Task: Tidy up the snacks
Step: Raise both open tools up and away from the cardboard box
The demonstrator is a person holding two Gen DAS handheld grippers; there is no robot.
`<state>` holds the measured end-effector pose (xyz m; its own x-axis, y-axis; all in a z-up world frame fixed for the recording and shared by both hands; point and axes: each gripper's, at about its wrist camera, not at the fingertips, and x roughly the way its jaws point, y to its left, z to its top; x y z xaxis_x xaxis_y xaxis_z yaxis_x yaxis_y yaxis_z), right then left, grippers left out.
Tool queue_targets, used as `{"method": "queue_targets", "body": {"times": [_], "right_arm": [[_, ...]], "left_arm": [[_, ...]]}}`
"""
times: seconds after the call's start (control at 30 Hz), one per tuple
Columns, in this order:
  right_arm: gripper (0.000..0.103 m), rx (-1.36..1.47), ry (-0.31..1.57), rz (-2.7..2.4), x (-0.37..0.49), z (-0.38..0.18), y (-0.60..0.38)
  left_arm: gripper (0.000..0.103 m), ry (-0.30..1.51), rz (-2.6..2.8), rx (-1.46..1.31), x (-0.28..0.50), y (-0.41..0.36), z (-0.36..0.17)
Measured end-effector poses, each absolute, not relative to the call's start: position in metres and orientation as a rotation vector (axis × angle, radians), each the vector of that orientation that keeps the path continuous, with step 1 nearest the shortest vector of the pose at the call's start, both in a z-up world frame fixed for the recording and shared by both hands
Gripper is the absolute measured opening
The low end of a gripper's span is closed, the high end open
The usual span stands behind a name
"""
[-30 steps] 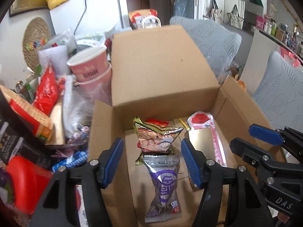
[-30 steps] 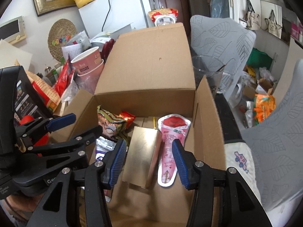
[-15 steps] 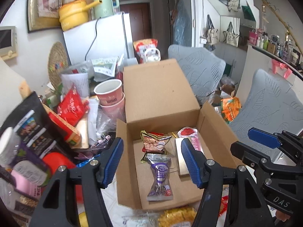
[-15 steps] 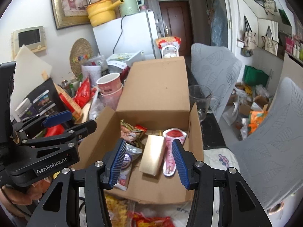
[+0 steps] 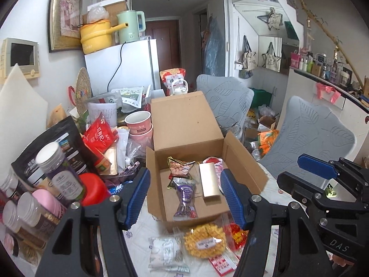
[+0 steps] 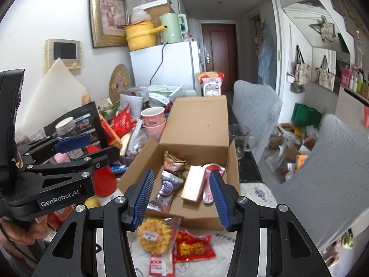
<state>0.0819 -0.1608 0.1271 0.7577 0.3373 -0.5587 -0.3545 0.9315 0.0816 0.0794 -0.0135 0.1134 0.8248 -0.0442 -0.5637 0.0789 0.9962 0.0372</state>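
Note:
An open cardboard box (image 5: 244,164) (image 6: 143,168) stands on the table. Inside lie a purple-silver packet (image 5: 185,199) (image 6: 165,190), a crinkled foil snack bag (image 5: 181,167) (image 6: 173,161), a gold bar-shaped pack (image 5: 208,182) (image 6: 193,185) and a pink pouch (image 6: 211,184). In front of the box lie a round yellow waffle snack (image 5: 204,239) (image 6: 154,234), a red packet (image 6: 193,247) and a white wrapped snack (image 5: 166,251). My left gripper (image 5: 184,198) and right gripper (image 6: 181,199) are both open and empty, held above the table in front of the box.
Jars (image 5: 57,175), a red lid (image 5: 94,189), pink cups (image 5: 139,124), red and black snack bags (image 5: 99,133) crowd the left. A glass mug (image 6: 238,138) stands right of the box. Grey chairs (image 5: 306,136) stand at right; a white fridge (image 5: 124,67) behind.
Both grippers have pulled back and up from the box. The box now looks smaller, and the snacks on the table in front of it have come into view.

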Motion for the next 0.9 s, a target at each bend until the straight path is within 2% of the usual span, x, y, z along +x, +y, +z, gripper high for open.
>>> {"method": "queue_targets", "body": {"times": [0.07,0.13,0.2,0.3,0.4,0.9], "right_arm": [[0.051,-0.032,0.59,0.379,0.07,0.13,-0.161],[0.055,-0.03,0.58,0.379,0.061,0.131,-0.161],[0.055,-0.032,0.571,0.382,0.051,0.132,-0.161],[0.056,-0.036,0.566,0.383,0.035,0.131,-0.161],[0.065,-0.031,0.561,0.391,0.022,0.128,-0.161],[0.068,0.004,0.597,0.407,-0.018,0.098,-0.165]], "left_arm": [[0.064,0.589,-0.068,0.058,0.069,-0.013,0.115],[0.076,0.577,-0.069,0.059,0.056,-0.012,0.117],[0.079,0.554,-0.066,0.063,0.042,-0.012,0.118],[0.079,0.545,-0.076,0.064,0.028,-0.012,0.118],[0.079,0.546,-0.087,0.067,0.014,-0.012,0.116],[0.08,0.579,-0.157,0.065,-0.023,-0.013,0.084]]}}
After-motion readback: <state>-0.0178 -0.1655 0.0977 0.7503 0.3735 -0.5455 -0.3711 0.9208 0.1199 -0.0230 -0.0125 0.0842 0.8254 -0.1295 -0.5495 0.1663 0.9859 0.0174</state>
